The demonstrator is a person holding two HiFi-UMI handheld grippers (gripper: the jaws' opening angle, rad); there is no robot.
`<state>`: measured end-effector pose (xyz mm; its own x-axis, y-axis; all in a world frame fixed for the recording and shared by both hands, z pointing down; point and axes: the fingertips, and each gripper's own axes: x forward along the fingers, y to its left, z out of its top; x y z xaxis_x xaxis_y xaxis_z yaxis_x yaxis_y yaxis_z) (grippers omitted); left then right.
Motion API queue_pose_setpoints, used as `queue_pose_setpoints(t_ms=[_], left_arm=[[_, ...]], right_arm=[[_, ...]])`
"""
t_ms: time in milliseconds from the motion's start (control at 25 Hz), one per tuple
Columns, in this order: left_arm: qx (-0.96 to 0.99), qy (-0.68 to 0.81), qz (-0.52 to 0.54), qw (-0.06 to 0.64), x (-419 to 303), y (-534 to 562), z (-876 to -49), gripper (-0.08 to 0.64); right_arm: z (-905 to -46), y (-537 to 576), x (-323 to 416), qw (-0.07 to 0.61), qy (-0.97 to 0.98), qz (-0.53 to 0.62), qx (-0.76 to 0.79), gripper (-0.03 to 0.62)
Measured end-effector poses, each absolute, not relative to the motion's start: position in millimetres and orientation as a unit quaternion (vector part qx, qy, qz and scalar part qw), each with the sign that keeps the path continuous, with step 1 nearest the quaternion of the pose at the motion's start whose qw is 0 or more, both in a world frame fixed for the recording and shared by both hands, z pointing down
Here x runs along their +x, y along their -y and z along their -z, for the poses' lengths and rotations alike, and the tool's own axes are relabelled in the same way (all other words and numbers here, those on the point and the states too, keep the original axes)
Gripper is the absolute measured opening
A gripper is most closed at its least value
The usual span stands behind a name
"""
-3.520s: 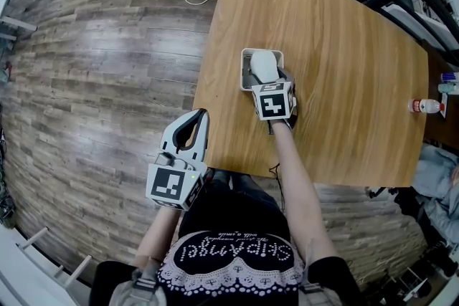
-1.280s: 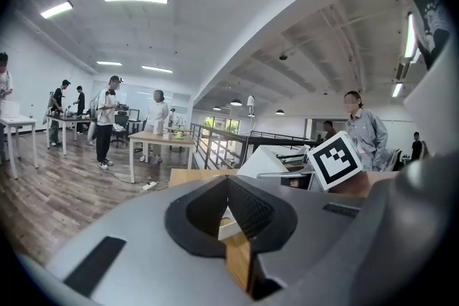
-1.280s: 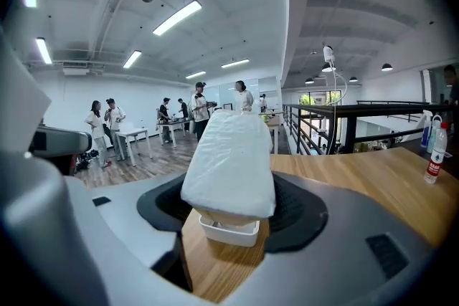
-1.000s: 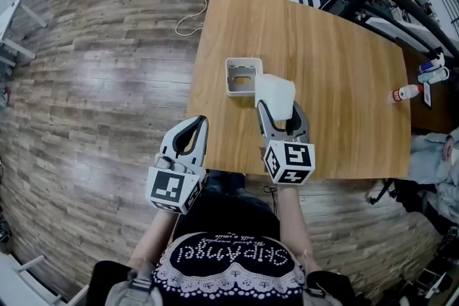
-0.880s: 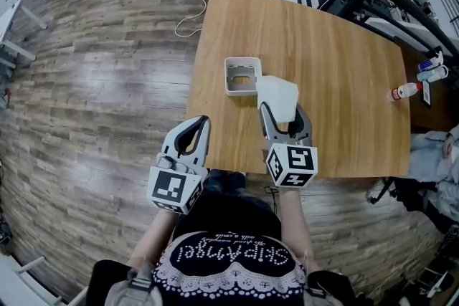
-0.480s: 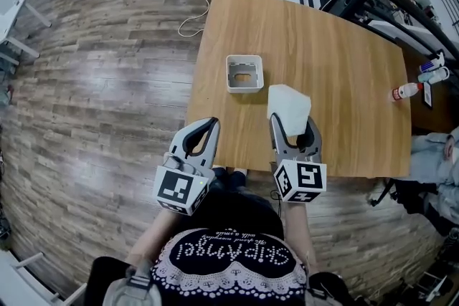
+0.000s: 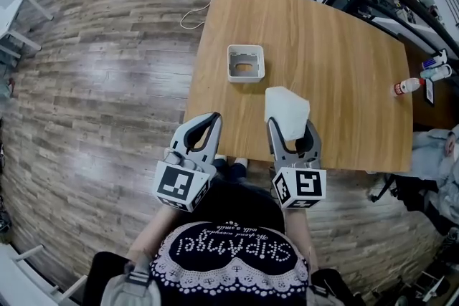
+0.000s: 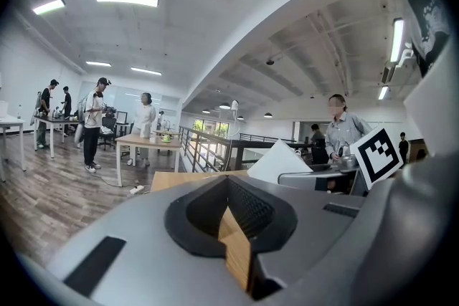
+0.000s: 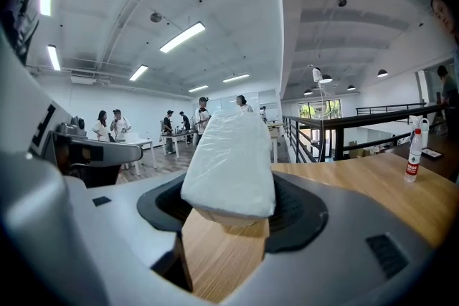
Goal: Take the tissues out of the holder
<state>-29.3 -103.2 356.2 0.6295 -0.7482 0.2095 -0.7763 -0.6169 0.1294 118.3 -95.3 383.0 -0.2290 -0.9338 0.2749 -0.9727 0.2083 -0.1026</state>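
One tissue pack [image 7: 287, 107] sits pinched in right tool [image 7: 292, 127], outside the holder [image 7: 245, 76]; left tool [image 7: 210, 118] pressed together.

**Inspector:** Condition of the holder [image 7: 245, 62]?
**Assistant:** White, square, open-topped. It stands upright on the counter [image 7: 344, 68] near the left edge, with nothing in it; a brownish oval shows in its base.
**Inspector:** And the tissue pack [image 7: 287, 113]?
**Assistant:** White, soft block in a clear wrapper, out of the holder. It is clamped between the right gripper [image 7: 291, 127] jaws and juts forward from them, over the counter's near part, apart from the holder.
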Motion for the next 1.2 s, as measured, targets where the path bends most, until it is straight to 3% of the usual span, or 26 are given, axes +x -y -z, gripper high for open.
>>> queue_pose_setpoints(t_ms=[1200], left_arm=[[0.880,0.461,-0.060,0.103,-58,89,-347,0.006]], right_arm=[[-400,46,103,0.090,0.796,-0.140,0.582,0.287]])
